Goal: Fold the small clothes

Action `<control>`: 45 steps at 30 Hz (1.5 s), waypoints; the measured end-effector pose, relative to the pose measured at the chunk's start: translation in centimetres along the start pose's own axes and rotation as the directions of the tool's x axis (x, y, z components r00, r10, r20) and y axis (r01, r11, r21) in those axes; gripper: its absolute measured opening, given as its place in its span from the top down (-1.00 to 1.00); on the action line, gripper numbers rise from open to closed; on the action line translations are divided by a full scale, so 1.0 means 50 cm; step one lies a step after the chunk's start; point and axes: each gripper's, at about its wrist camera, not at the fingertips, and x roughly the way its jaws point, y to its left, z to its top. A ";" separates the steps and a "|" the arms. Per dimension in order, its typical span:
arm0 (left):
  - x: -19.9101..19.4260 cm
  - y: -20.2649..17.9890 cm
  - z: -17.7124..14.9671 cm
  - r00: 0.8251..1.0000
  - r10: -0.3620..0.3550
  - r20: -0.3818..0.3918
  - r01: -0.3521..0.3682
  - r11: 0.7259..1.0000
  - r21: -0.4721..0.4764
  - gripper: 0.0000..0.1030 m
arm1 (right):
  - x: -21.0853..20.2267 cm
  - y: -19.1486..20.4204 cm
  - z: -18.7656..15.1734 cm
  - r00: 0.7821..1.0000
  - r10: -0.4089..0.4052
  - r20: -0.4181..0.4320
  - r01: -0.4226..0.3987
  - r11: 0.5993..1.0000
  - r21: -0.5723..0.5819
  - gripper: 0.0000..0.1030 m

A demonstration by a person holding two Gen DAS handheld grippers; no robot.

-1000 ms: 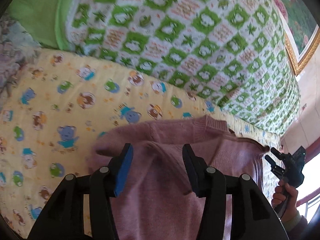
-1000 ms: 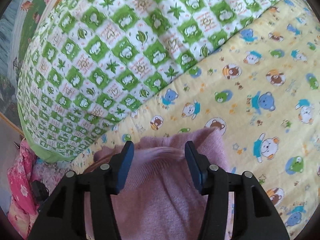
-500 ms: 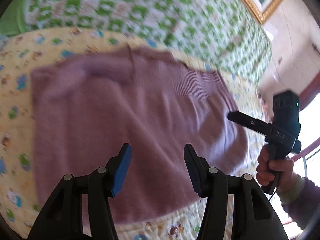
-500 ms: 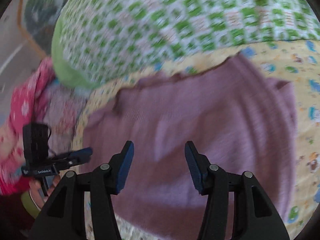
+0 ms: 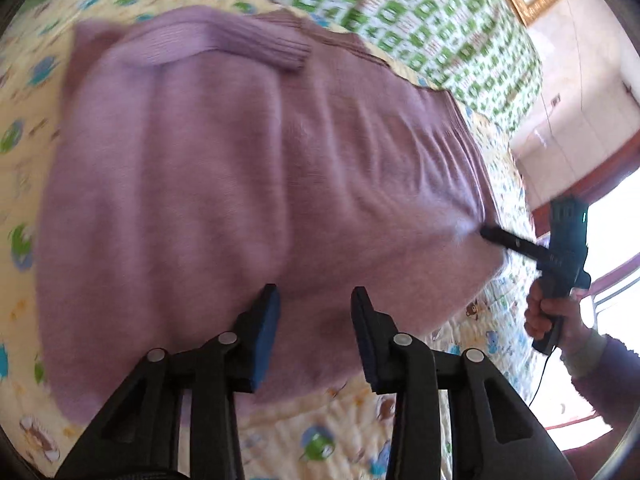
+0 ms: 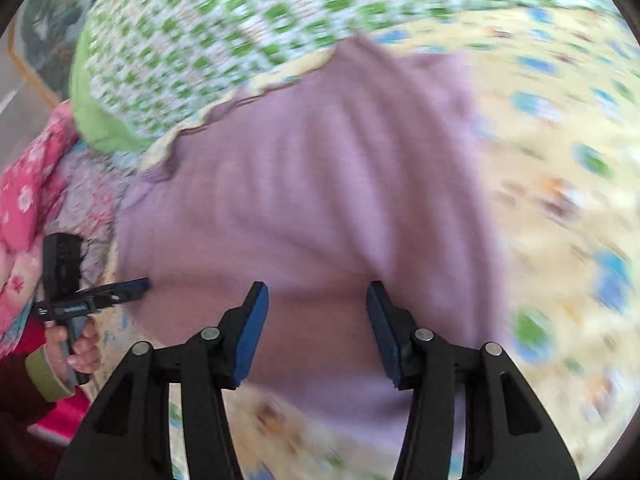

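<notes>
In the left wrist view the left claw (image 5: 314, 304) hovers over the near edge of the mauve sweater (image 5: 240, 184) spread on the cartoon-print bed quilt (image 5: 472, 344), jaws closing on nothing yet, where a second ago only the sweater's top showed. This view alone shows the ribbed collar (image 5: 224, 40) far ahead and the right claw (image 5: 490, 234) meeting the sweater's edge off to the right. In the right wrist view the right claw (image 6: 316, 300) is unclenched and narrowing above the hem, and only here appear pink floral bedding (image 6: 24, 184) and the left claw (image 6: 136, 286) to its left.

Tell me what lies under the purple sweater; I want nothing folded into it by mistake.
Around the purple sweater, only the yellow cartoon-print quilt shows, running beneath its edges. Whatever sits under the sweater's middle is covered and cannot be seen.
</notes>
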 end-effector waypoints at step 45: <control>-0.154 0.137 -0.014 0.929 0.339 0.150 -0.245 0.865 -0.437 -0.42 | 0.050 0.163 0.133 0.989 -0.007 0.150 0.002 1.000 0.030 -0.25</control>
